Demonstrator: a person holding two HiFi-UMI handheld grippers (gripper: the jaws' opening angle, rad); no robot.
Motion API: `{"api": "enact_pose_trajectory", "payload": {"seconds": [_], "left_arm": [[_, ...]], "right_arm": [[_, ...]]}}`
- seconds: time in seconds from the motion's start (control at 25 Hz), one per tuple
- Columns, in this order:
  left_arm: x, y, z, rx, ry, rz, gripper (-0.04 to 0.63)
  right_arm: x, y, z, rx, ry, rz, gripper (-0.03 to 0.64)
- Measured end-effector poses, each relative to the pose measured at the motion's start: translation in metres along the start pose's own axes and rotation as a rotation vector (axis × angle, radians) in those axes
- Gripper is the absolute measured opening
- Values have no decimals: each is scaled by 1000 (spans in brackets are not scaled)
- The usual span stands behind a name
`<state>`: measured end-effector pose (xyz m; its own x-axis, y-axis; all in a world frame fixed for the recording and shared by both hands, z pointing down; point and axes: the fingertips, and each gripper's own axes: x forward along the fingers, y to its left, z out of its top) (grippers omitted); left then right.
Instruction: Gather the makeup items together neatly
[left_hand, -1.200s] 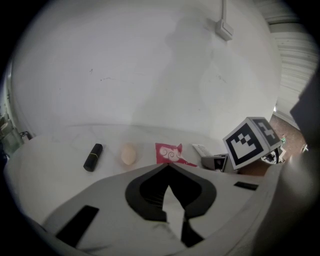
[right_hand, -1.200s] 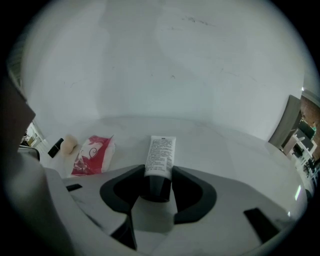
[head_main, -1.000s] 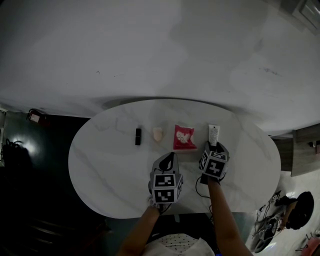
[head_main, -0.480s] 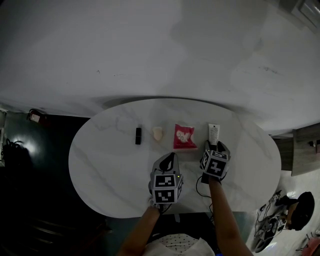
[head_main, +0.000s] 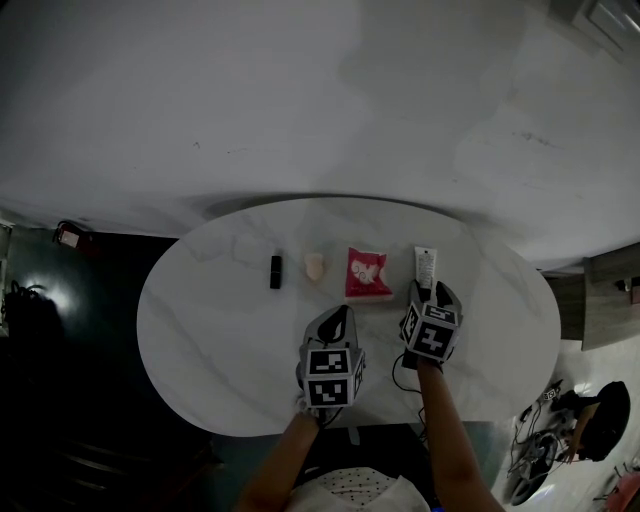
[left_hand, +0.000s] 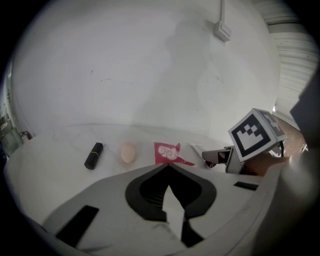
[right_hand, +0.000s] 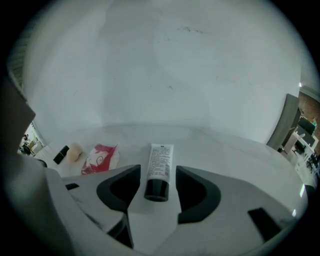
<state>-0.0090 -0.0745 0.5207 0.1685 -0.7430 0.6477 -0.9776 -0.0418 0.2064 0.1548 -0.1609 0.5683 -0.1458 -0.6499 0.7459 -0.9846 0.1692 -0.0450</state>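
Opening around the capped end of a white cream tube (right_hand: 160, 162), the right gripper (right_hand: 158, 186) has its jaws spreading wide, pads clear of the tube, which lies flat on the white marble table (head_main: 220, 340). The left gripper (left_hand: 169, 169) hangs closed and empty nearer the person. Along the table's far side, a black lipstick (head_main: 276, 272), beige makeup sponge (head_main: 315, 266), red sachet (head_main: 367, 273) and the tube form one row, near each other but apart. Gathering looks nearly finished; perhaps only tightening the gaps remains.
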Motion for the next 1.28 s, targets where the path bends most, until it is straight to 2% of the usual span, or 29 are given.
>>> {"api": "enact_pose_trajectory", "payload": {"seconds": [0.24,0.28,0.36,0.6,0.92,1.28], "left_arm": [[-5,1,8,17,-24,0,29],[-6,1,10,19,-32,0,29],[-9,1,15,23,-50,1,29],[-20,-4,30,46,-98,-4,29],[-44,-14,55,81,-175,-18,29],[-65,-12,66,68,-231,-5,29]], "right_arm": [[-30,6,24,-45,-121,32,217],[-36,7,27,-52,-141,29,185],[-47,10,33,-63,-178,23,79],[-82,31,47,-36,-268,91,-6],[-114,50,49,-21,-327,143,-6],[-137,65,51,-11,-368,173,-6]]}}
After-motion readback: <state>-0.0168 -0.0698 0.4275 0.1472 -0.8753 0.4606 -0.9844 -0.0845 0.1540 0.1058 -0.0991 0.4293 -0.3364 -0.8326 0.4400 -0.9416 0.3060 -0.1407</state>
